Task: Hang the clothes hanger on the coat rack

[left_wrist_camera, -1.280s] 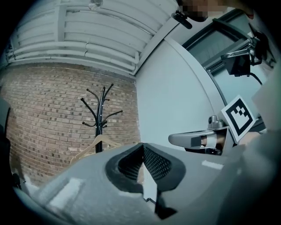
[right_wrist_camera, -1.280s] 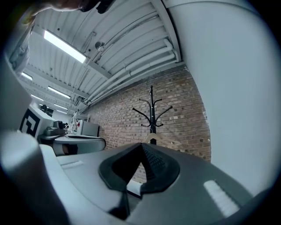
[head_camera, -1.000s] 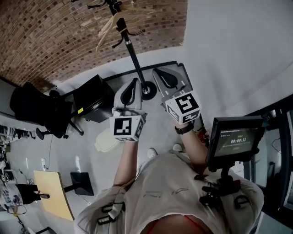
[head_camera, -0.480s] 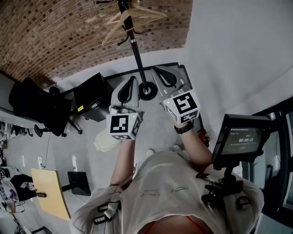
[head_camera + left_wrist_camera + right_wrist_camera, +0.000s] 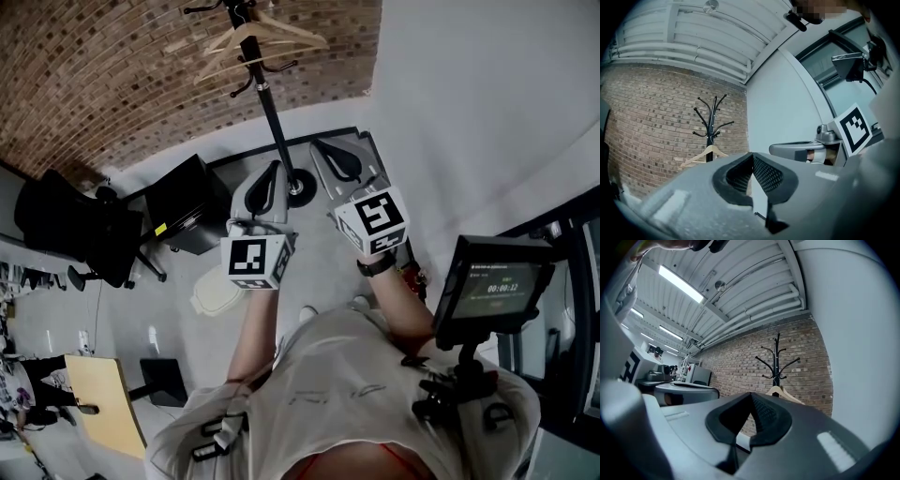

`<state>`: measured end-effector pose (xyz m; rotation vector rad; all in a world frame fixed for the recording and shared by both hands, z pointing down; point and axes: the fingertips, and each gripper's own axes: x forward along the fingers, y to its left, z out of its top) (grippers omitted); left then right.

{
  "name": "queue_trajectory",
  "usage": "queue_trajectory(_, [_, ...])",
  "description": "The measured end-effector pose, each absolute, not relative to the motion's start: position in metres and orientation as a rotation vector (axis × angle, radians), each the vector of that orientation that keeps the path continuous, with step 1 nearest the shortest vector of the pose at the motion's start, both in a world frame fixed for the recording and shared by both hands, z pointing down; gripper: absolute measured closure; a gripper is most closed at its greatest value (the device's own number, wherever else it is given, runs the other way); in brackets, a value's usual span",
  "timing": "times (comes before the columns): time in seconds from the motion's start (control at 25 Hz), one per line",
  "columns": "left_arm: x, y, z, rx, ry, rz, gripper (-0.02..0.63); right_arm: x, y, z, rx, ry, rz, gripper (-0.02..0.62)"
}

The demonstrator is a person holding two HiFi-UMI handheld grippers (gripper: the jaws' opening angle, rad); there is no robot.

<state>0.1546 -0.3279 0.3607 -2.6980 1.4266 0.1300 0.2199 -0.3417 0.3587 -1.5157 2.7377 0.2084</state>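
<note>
Left gripper (image 5: 752, 158): jaws pressed together, nothing between them. Right gripper (image 5: 751, 399): likewise closed tight and empty. The wooden clothes hanger (image 5: 274, 35) hangs on the black coat rack (image 5: 273, 117), at twelve o'clock from both grippers and well apart from them. The monitor (image 5: 497, 291) at four o'clock shows a timer, its digits too small to read.

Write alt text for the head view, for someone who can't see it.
Seen from above, a person points the left hand-held gripper and right hand-held gripper, both shut and empty, toward a black coat rack against a brick wall. A wooden hanger hangs on the rack.
</note>
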Motion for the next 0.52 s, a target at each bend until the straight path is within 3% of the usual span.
queue_trajectory(0.52, [0.1514, -0.3262, 0.3648, -2.705, 1.427, 0.123, 0.604, 0.2152, -0.3398, 0.3645, -1.503, 2.758, 0.158, 0.591])
